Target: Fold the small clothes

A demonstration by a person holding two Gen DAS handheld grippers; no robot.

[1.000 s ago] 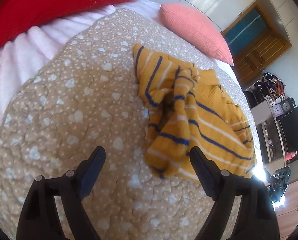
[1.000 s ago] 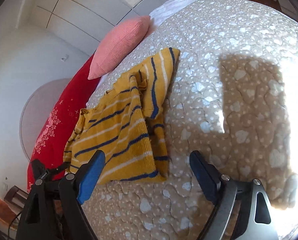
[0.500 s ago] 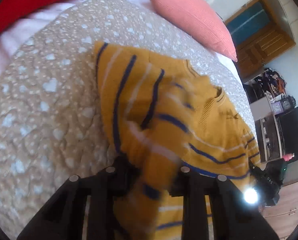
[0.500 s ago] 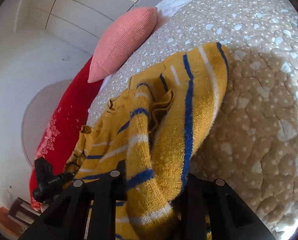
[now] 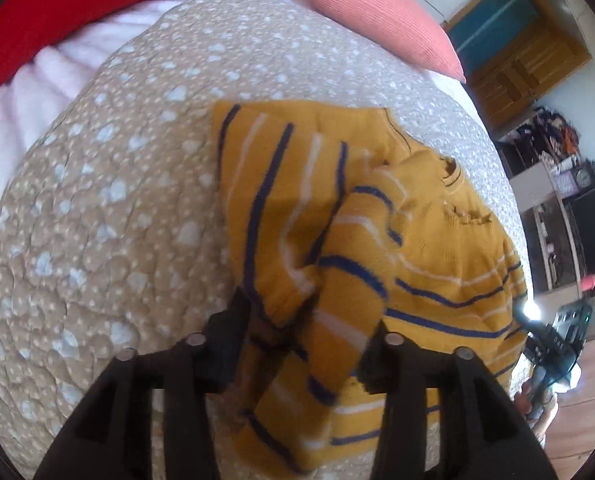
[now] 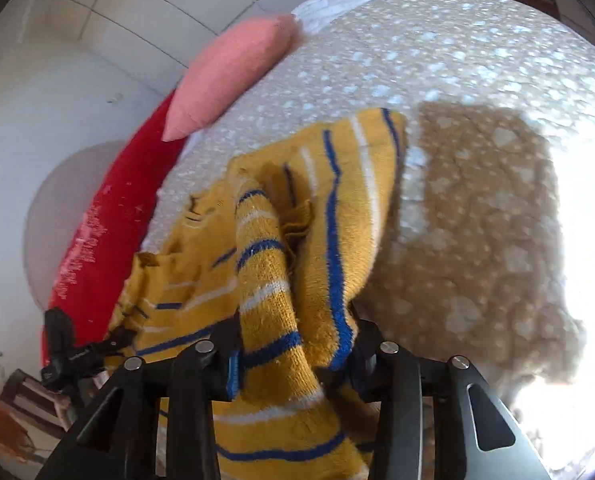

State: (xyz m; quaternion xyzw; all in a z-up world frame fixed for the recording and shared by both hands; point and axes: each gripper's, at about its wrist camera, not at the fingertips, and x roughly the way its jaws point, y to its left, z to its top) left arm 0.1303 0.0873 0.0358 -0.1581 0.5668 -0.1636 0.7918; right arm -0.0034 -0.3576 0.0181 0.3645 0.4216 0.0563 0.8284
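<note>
You are pinching the mustard-yellow knitted sweater with blue and white stripes (image 5: 377, 240) in both the left gripper (image 5: 305, 344) and the right gripper (image 6: 293, 352), lifting its near edge off the beige heart-print quilt (image 5: 109, 200); no neat fold is showing yet.

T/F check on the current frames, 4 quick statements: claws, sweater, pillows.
1. Both claws are shut on the sweater. True: left claw, right claw.
2. The sweater is plain yellow. False: it has blue and white stripes.
3. A pink pillow lies on the bed beyond the sweater. True.
4. The sweater is folded into a neat rectangle. False: it is bunched and crumpled on the quilt.
</note>
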